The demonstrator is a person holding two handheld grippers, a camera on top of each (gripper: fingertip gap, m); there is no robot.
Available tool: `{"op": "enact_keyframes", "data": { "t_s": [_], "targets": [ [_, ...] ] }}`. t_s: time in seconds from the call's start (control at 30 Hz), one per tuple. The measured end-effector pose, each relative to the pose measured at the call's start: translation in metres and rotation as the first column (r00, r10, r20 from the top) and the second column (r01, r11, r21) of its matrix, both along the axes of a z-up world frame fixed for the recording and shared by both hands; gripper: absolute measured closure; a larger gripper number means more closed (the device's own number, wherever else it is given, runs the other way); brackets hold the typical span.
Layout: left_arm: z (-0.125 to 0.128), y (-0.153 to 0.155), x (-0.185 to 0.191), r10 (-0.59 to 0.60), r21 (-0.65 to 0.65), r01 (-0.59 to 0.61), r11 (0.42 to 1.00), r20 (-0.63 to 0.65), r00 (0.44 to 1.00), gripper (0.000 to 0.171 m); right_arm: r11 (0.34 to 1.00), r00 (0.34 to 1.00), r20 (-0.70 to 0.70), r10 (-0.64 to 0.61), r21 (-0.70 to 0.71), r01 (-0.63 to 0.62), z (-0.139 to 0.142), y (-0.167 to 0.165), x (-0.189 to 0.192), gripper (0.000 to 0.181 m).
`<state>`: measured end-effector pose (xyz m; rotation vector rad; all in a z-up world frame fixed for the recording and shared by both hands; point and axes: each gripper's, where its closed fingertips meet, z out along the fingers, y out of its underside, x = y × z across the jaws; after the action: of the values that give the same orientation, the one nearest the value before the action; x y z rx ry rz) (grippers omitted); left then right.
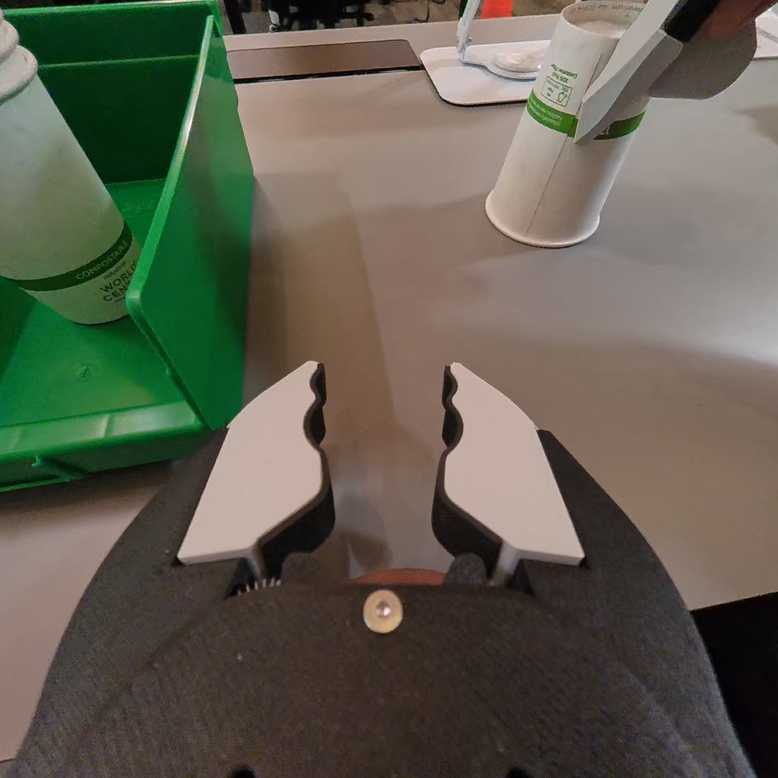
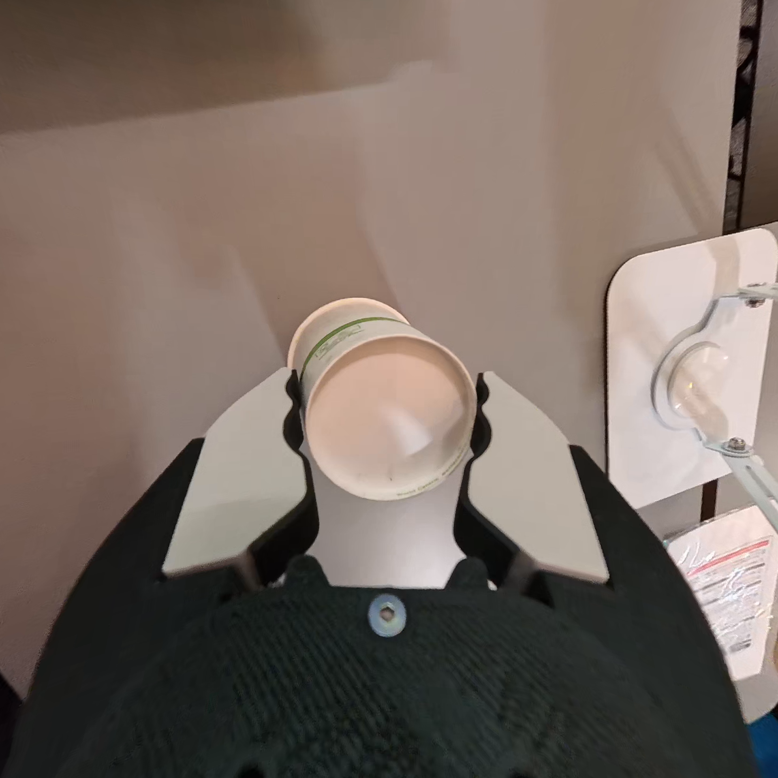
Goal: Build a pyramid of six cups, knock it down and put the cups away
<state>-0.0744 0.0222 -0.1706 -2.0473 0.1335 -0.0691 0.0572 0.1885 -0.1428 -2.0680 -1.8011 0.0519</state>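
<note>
Two grippers | right gripper (image 2: 387, 404): fingers straddle inverted paper cup (image 2: 381, 404) standing on surface (image 2: 168, 252), grip unconfirmed | left gripper (image 1: 384, 404): fingers wide, empty, beside green bin (image 1: 198, 252).

A pale grey desk (image 1: 526, 337) fills most of both views, its matte top crossed by soft overlapping shadows under warm light. A dark recessed panel (image 1: 320, 57) is set into its far side. A white base plate (image 2: 673, 362) with a metal bracket (image 2: 694, 379) lies on it. Beyond the far edge the floor (image 1: 400, 12) is dim.
</note>
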Motion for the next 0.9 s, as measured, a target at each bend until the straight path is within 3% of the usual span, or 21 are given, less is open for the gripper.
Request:
{"op": "enact_keyframes", "data": {
  "t_s": [0.17,0.43,0.57,0.67,0.73,0.8,0.9],
  "targets": [
    [0.002,0.004,-0.001,0.002,0.006,-0.002,1.000,0.026,1.000,0.117,0.999,0.997,-0.078,0.004,0.038,-0.001,0.011,0.001,-0.001,0.091],
    [0.009,0.025,0.017,-0.059,0.009,0.058,0.998,0.060,0.996,0.118,0.999,0.906,-0.422,-0.040,-0.043,0.024,0.059,-0.008,0.006,0.084],
    [0.017,0.041,0.042,-0.130,0.038,0.127,0.991,0.090,0.987,0.118,0.997,0.748,-0.659,-0.078,-0.041,0.067,0.098,-0.005,0.020,0.085],
    [0.019,0.055,0.056,-0.176,0.045,0.173,0.984,0.058,0.983,0.118,0.988,0.546,-0.824,-0.149,-0.110,0.104,0.118,-0.007,0.040,0.090],
    [0.031,0.063,0.065,-0.219,0.059,0.215,0.975,0.067,0.973,0.119,0.971,0.426,-0.873,-0.237,-0.204,0.123,0.114,-0.012,0.060,0.094],
    [0.062,0.063,0.072,-0.311,0.069,0.305,0.950,0.132,0.941,0.119,0.956,0.360,-0.887,-0.290,-0.247,0.160,0.098,-0.020,0.083,0.095],
    [0.125,0.066,0.033,-0.344,0.105,0.337,0.936,0.057,0.937,0.119,0.944,0.362,-0.879,-0.310,-0.239,0.227,0.063,-0.043,0.124,0.097]
  ]
}}
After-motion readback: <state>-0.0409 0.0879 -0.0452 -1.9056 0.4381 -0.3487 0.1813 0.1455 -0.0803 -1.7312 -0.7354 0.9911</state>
